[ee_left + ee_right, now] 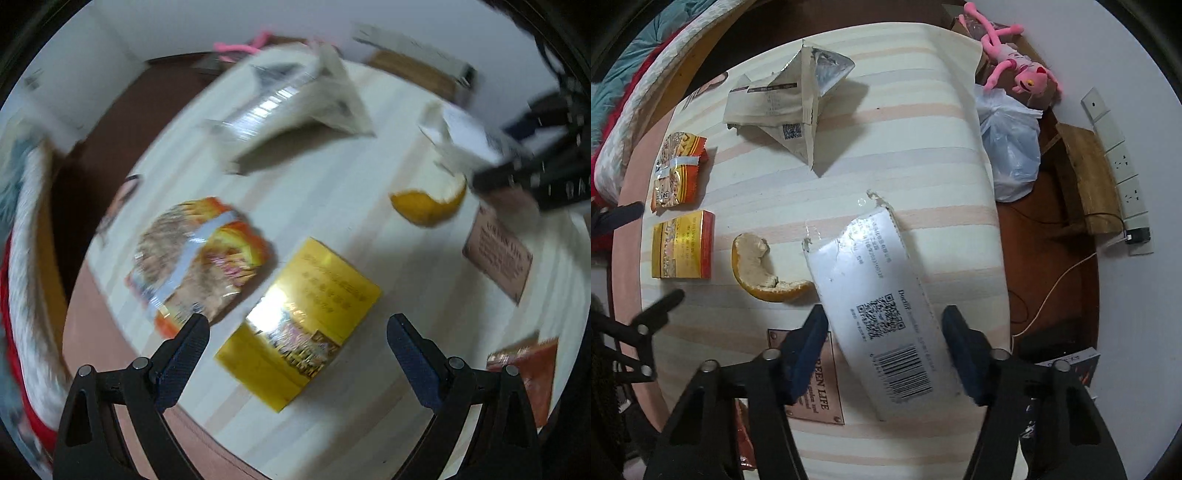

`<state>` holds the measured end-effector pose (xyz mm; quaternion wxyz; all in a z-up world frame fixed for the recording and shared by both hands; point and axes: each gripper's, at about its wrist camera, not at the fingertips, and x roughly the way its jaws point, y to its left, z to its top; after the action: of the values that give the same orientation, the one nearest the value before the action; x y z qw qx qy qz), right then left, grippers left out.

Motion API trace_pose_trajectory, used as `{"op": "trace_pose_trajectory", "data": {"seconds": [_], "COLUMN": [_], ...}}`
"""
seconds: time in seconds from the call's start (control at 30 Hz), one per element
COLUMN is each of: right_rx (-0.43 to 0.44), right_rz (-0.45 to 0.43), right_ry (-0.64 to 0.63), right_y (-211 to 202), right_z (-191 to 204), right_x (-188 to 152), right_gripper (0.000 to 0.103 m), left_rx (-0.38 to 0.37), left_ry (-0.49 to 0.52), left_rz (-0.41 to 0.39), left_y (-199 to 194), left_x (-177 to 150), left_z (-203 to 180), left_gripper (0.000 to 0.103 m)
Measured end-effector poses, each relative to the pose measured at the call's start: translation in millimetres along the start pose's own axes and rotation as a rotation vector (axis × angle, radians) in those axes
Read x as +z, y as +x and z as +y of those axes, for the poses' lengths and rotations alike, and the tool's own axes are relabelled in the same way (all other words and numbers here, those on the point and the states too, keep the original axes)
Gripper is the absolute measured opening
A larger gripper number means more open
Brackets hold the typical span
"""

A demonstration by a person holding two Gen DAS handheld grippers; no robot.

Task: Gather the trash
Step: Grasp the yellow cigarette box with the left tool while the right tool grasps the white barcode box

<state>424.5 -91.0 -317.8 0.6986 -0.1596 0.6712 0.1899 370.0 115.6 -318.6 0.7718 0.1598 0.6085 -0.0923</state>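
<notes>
Over the striped worktop [849, 177], my right tool [884, 339] straddled a torn white carton [875, 295], pads not visibly pressing, while my left tool [297, 332] hung wide above a yellow box [299, 325].

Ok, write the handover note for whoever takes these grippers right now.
Left hand-held gripper: open, empty, over the yellow box.
Right hand-held gripper: jaws either side of the white carton; grip not confirmed.
Lying on the striped table: orange peel, snack packet, folded paper wrapper. A plastic bag sits beside the table.
Done: nothing visibly collected.
Left: lift the carton, then gather the box, peel, packet and wrapper.
</notes>
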Motion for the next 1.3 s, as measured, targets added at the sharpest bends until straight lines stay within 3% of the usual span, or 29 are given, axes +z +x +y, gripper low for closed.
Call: {"op": "trace_pose_trajectory", "data": {"seconds": [0.07, 0.1, 0.17, 0.3, 0.4, 0.47, 0.57, 0.67, 0.77, 0.97, 1.0, 1.03, 1.1, 1.2, 1.3], "right_rx": [0.0, 0.001, -0.005, 0.007, 0.025, 0.024, 0.065, 0.101, 0.078, -0.003, -0.019, -0.033, -0.018, -0.044, -0.048], "right_rz": [0.002, 0.004, 0.01, 0.02, 0.04, 0.052, 0.084, 0.106, 0.07, 0.02, 0.013, 0.003, 0.016, 0.051, 0.052], "right_ry": [-0.004, -0.006, -0.011, -0.006, 0.005, 0.004, 0.013, 0.029, 0.053, 0.064, 0.063, 0.051, 0.029, -0.045, -0.04], "right_y": [0, 1, 7, 5, 2, -1, -2, -1, -3, 1, 1, 0, 0, 0, -2], "right_z": [1, 1, -2, 0, 4, 8, 12, 17, 18, 27, 29, 32, 37, 45, 48], "right_x": [1, 1, 6, 3, -7, -16, -28, -34, -32, -24, -25, -26, -32, -47, -56], "right_gripper": [0.061, 0.06, 0.06, 0.057, 0.056, 0.056, 0.056, 0.06, 0.062, 0.062, 0.06, 0.051, 0.05, 0.05, 0.052], "left_rx": [-0.009, -0.017, -0.047, -0.07, -0.105, -0.098, -0.228, -0.373, -0.37, -0.225, -0.202, -0.179, -0.122, -0.072, -0.074], "left_ry": [0.046, 0.054, 0.042, -0.031, -0.173, -0.391, -0.68, -0.826, -0.774, -0.55, -0.521, -0.494, -0.435, -0.392, -0.4], "left_rz": [0.003, 0.006, 0.007, 0.008, 0.023, 0.103, 0.145, 0.085, 0.056, 0.068, 0.073, 0.077, 0.084, 0.079, 0.071], "left_y": [6, 9, 10, 10, 8, 12, 10, 9, 10, 12, 13, 14, 18, 19, 20], "left_x": [2, 3, 4, 1, -11, -26, -55, -74, -75, -54, -48, -44, -36, -29, -25], "left_z": [-4, -6, -7, -6, -2, 10, 28, 40, 33, 3, -7, -15, -31, -46, -52], "left_gripper": [0.094, 0.081, 0.075, 0.073, 0.073, 0.073, 0.073, 0.073, 0.073, 0.073, 0.073, 0.073, 0.073, 0.073, 0.073]}}
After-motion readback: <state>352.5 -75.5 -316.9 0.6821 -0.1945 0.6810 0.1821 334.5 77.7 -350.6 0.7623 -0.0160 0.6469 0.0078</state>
